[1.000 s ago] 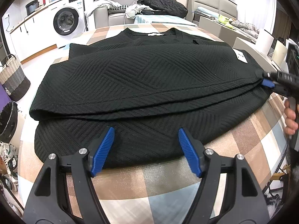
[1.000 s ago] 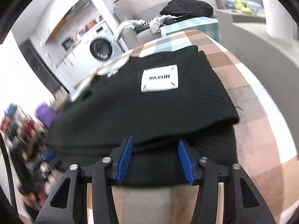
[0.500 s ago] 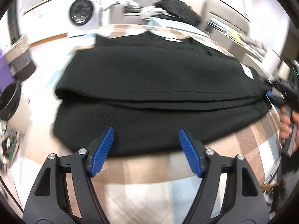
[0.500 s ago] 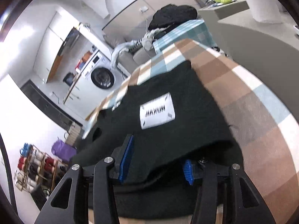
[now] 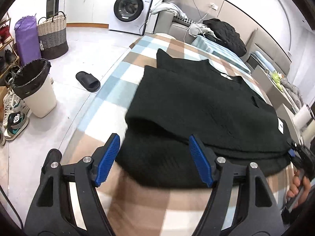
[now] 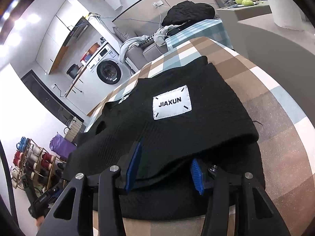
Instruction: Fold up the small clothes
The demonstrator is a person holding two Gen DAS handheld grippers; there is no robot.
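Note:
A black ribbed sweater [image 5: 196, 102] lies folded in two layers on the checked table [image 5: 137, 206]. My left gripper [image 5: 153, 159] stands open at the sweater's near left corner, its blue pads on either side of the lower layer's edge without pressing it. At the sweater's other end, a hand holds my right gripper [image 5: 295, 153]. In the right wrist view the sweater [image 6: 177, 133] shows a white JIAXUN label [image 6: 171, 102]. The right gripper [image 6: 165, 171] has its jaws apart, and the upper layer's edge drapes over its blue fingertips.
The table's left edge drops to the floor, where a lined waste bin [image 5: 33, 90], a black slipper [image 5: 87, 78] and a woven basket [image 5: 52, 33] stand. A washing machine [image 5: 130, 7] and a sofa piled with clothes [image 5: 222, 31] lie beyond the table.
My left gripper slid left along the sweater's near edge to its left corner and rolled. The right gripper stayed put and tilted, and the upper layer now covers its fingertips.

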